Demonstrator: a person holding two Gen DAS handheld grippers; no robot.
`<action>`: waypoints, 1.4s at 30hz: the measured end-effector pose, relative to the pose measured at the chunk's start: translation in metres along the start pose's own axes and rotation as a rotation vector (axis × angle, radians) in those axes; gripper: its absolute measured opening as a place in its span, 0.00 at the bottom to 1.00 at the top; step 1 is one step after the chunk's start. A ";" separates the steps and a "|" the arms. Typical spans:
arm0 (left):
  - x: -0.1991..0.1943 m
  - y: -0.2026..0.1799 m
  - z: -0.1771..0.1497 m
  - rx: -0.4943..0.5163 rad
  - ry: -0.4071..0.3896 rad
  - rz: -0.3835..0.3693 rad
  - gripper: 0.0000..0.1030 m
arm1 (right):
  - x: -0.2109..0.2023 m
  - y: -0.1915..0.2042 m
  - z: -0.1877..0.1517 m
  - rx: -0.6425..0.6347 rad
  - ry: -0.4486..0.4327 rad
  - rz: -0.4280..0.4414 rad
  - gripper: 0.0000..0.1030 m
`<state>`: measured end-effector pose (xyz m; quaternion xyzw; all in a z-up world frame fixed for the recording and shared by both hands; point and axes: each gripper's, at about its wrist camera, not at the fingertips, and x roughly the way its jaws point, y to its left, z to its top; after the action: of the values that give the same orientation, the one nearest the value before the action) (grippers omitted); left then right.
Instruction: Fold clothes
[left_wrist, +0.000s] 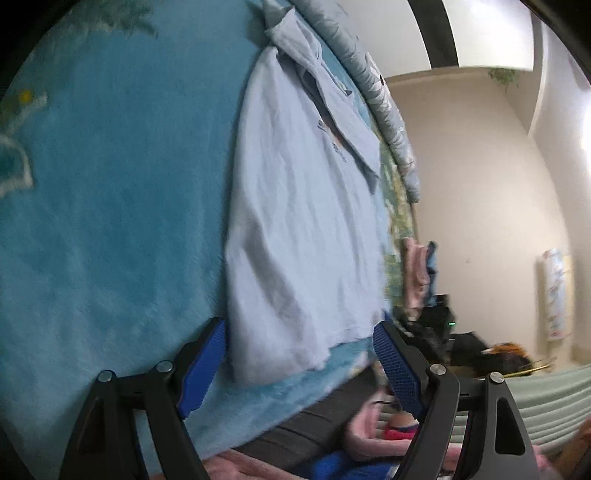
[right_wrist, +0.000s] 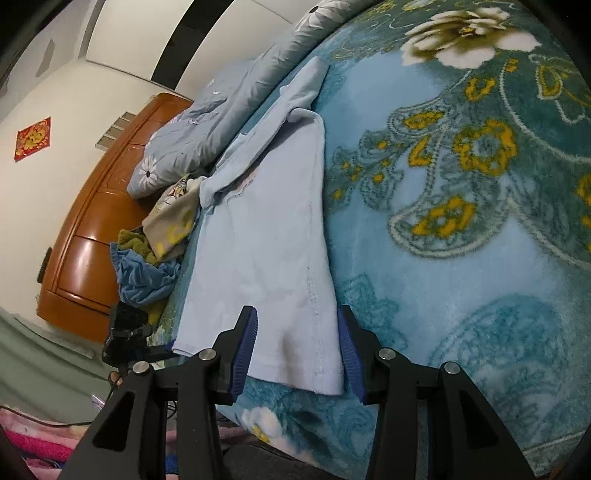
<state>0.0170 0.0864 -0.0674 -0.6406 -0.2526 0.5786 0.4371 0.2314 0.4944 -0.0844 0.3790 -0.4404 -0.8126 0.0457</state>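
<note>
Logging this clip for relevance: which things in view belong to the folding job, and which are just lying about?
Part of the job:
light blue shirt, lying lengthwise on the blanket
left claw and right claw, both open at its hem

Just lying about:
rolled quilt
heap of clothes
wooden headboard
red wall decoration

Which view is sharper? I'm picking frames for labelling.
Right wrist: sharper, stitching on the light blue shirt and the blanket pattern read clearly, glare only on the wooden headboard. Left wrist: motion-smeared, shirt logo unreadable, bright window glare top right; both bend strongly at the rims.
</note>
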 end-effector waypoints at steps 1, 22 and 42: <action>0.002 0.000 0.000 -0.007 0.001 -0.011 0.79 | 0.001 0.001 0.001 -0.002 0.003 0.003 0.44; -0.021 0.014 -0.024 -0.015 -0.129 0.139 0.07 | -0.021 -0.020 -0.001 0.066 -0.077 -0.067 0.02; -0.016 -0.031 -0.041 0.214 -0.185 0.299 0.04 | -0.010 -0.013 -0.005 0.068 -0.039 -0.049 0.12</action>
<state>0.0586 0.0776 -0.0351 -0.5652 -0.1308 0.7169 0.3866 0.2458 0.5030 -0.0902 0.3749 -0.4594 -0.8052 0.0042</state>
